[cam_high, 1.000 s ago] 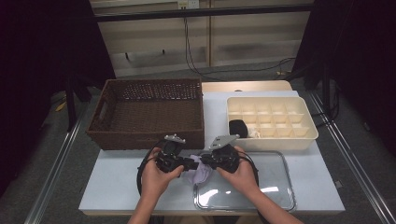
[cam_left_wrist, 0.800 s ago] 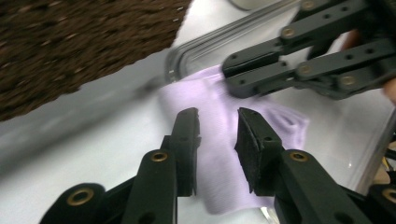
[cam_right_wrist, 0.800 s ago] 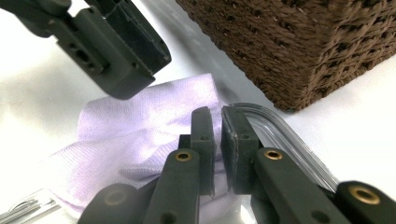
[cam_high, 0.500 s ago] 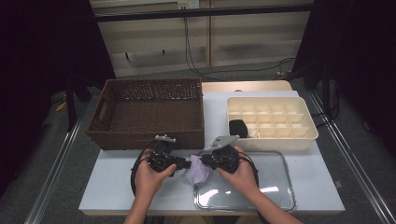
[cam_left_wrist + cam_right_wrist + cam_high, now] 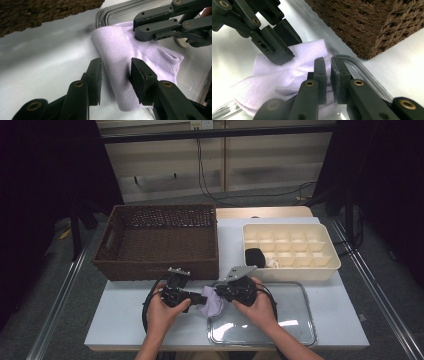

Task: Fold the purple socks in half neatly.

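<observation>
Both hands low, facing inward: right gripper fingers pinch lilac cloth; left gripper fingers straddle it, parted.

Right gripper rising from the bottom edge, its two black jaws nearly together, clamped on a fold of the lilac cloth. Cloth bunched and spread leftward over the white table, its lower left part lying on the clear tray, whose rounded corner curves just right of the jaws. Left gripper reaching in from the top left corner, one finger resting on the cloth's upper edge. Brown wicker basket at the top right, its corner near the tray's rim.
</observation>
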Demonstrator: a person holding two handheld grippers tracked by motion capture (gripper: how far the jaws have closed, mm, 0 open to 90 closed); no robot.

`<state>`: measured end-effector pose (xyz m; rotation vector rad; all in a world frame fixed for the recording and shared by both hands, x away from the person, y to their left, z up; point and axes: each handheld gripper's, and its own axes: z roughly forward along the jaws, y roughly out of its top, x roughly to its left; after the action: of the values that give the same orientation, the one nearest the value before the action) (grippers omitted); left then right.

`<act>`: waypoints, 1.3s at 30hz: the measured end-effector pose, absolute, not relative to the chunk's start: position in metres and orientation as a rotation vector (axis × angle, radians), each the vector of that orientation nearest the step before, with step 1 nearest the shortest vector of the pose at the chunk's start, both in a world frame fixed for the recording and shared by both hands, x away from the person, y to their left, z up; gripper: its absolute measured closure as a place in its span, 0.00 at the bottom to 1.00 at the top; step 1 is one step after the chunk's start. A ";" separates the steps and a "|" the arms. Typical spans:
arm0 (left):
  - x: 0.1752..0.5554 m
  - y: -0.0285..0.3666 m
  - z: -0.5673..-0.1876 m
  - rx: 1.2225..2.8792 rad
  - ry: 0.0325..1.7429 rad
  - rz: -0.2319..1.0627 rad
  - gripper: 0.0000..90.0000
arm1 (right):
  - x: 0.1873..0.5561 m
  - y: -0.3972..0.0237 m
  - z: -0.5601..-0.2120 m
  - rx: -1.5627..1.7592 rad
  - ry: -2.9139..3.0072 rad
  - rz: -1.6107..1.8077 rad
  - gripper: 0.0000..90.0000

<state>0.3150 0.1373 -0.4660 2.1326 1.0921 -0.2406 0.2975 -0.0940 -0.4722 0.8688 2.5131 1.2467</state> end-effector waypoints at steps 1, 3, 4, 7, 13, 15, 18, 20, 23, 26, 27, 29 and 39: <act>0.315 0.137 -0.466 2.129 1.100 -0.246 0.71 | 0.297 -0.094 -0.472 0.868 2.513 1.248 0.92; 0.314 0.137 -0.466 2.126 1.107 -0.252 0.74 | 0.297 -0.094 -0.472 0.870 2.513 1.249 0.92; 0.314 0.137 -0.466 2.123 1.112 -0.255 0.75 | 0.297 -0.095 -0.472 0.873 2.514 1.250 0.92; 0.314 0.138 -0.465 2.125 1.115 -0.256 0.75 | 0.297 -0.094 -0.472 0.868 2.513 1.243 0.92; 0.313 0.137 -0.462 2.137 1.111 -0.258 0.83 | 0.297 -0.095 -0.472 0.868 2.511 1.240 0.92; 0.313 0.137 -0.461 2.131 1.121 -0.264 0.88 | 0.297 -0.095 -0.472 0.868 2.512 1.246 0.92; 0.312 0.136 -0.459 2.122 1.128 -0.275 0.92 | 0.297 -0.095 -0.472 0.870 2.512 1.242 0.91; 0.311 0.136 -0.457 2.126 1.126 -0.277 0.93 | 0.297 -0.094 -0.472 0.860 2.513 1.245 0.91; 0.312 0.137 -0.454 2.120 1.122 -0.281 0.93 | 0.296 -0.094 -0.471 0.859 2.514 1.241 0.89; 0.312 0.139 -0.452 2.105 1.135 -0.276 0.93 | 0.295 -0.094 -0.468 0.861 2.510 1.254 0.88; 0.313 0.141 -0.450 2.108 1.131 -0.272 0.93 | 0.295 -0.094 -0.467 0.853 2.512 1.259 0.88; 0.314 0.144 -0.449 2.102 1.139 -0.264 0.93 | 0.292 -0.093 -0.464 0.842 2.510 1.269 0.88; 0.317 0.149 -0.445 2.091 1.142 -0.259 0.93 | 0.281 -0.079 -0.460 0.743 2.563 1.275 0.88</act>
<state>0.3170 0.1486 -0.4451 2.0912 1.1423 -0.2592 0.2815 -0.0786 -0.4602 0.7427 2.5631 1.2754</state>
